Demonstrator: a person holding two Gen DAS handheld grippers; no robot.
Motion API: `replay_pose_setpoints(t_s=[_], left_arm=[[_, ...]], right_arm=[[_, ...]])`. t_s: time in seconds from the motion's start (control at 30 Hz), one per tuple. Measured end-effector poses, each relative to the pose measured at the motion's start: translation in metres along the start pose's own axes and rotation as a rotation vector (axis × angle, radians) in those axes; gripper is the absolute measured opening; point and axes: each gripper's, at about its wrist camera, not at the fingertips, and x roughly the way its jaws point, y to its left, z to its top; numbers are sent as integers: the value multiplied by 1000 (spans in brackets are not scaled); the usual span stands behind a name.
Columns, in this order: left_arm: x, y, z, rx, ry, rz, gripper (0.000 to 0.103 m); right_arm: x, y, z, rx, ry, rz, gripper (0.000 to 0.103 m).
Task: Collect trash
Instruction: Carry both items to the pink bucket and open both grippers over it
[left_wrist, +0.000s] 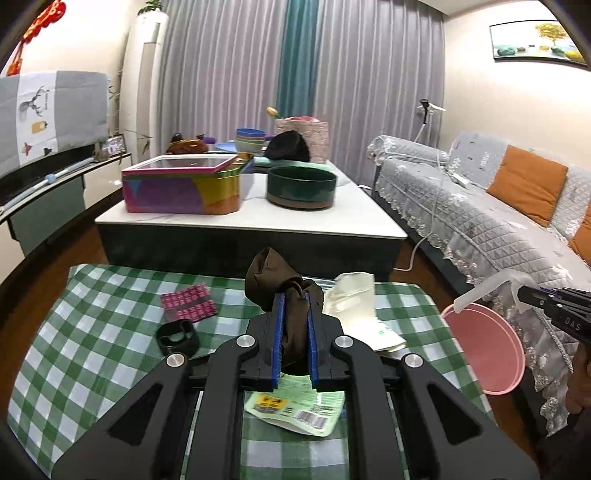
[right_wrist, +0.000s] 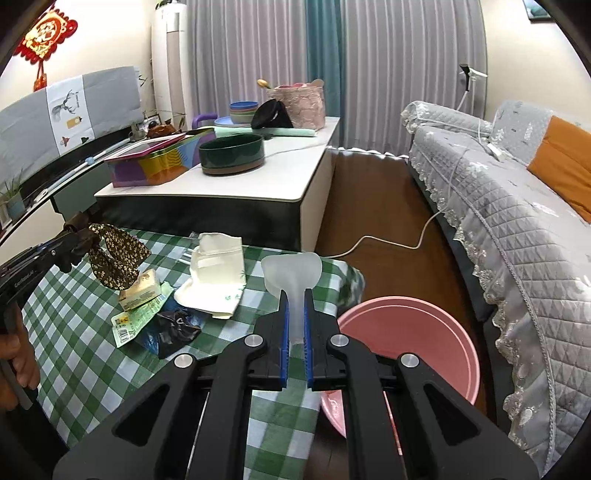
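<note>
Pinching brown cloth (left_wrist: 280, 284), translucent funnel (right_wrist: 291, 275)

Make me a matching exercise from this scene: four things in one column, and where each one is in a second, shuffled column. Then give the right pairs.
Things
1. brown cloth
2. clear scoop
3. pink basin
4. green bowl

Places
A. on the white coffee table
B. clamped in the right gripper
C. on the floor beside the checked table
D. clamped in the left gripper

Pairs: 1-D, 2-B, 3-C, 4-A
</note>
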Motion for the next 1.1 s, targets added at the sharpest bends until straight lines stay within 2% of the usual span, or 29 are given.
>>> replay_pose_setpoints(t_s=[0.6, 1.1], left_arm=[[1, -64, 3, 48, 19, -157, 11], [18, -144, 12, 100, 44, -271, 11]], right_arm=[[-28, -55, -7, 102, -24, -69, 7], [-32, -98, -9, 181, -26, -117, 7]])
